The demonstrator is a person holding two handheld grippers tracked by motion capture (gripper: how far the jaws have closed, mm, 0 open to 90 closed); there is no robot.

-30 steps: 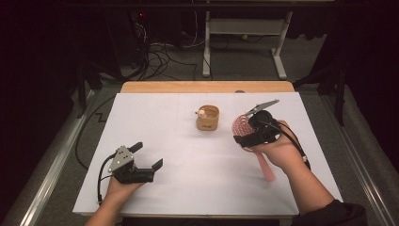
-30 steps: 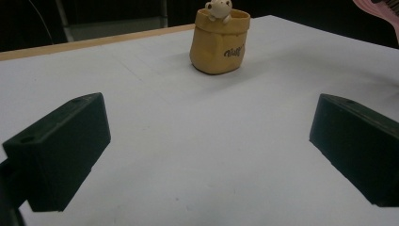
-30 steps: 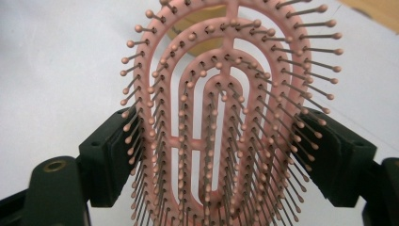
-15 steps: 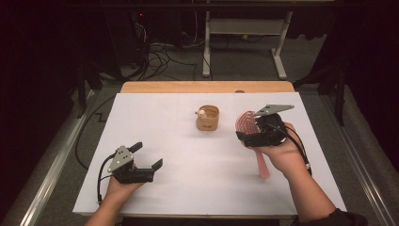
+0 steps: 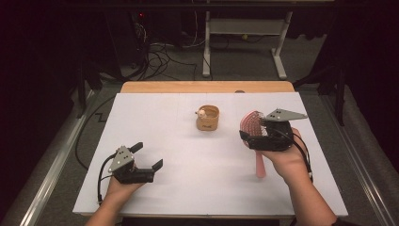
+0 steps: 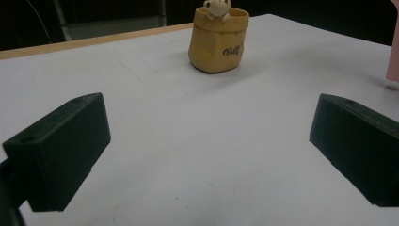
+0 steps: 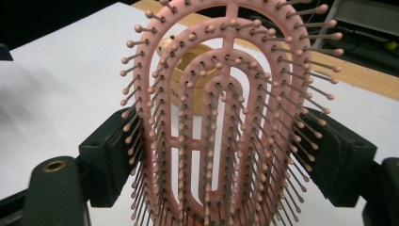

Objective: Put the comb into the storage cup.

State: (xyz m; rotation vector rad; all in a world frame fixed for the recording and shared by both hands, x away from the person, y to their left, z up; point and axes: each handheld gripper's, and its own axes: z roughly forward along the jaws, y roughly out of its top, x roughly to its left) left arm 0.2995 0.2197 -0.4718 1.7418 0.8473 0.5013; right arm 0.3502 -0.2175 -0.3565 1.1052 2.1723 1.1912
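A pink hairbrush is held off the white table by my right gripper, which is shut on the sides of its bristled head. Its handle hangs down towards the person. In the right gripper view the brush stands upright between the two jaws of the gripper, bristles facing the camera. A small yellow pot with a pale figure at its rim stands mid-table, left of the brush. My left gripper rests at the near left, open, nothing between its jaws, pointing at the pot.
A wooden strip runs along the table's far edge. Beyond it stand a white desk frame and loose cables on the floor. White surface lies between the left gripper and the pot.
My right gripper has carried the hairbrush a little to the right, away from the pot, and its top plate has turned more level. The left gripper has stayed put.
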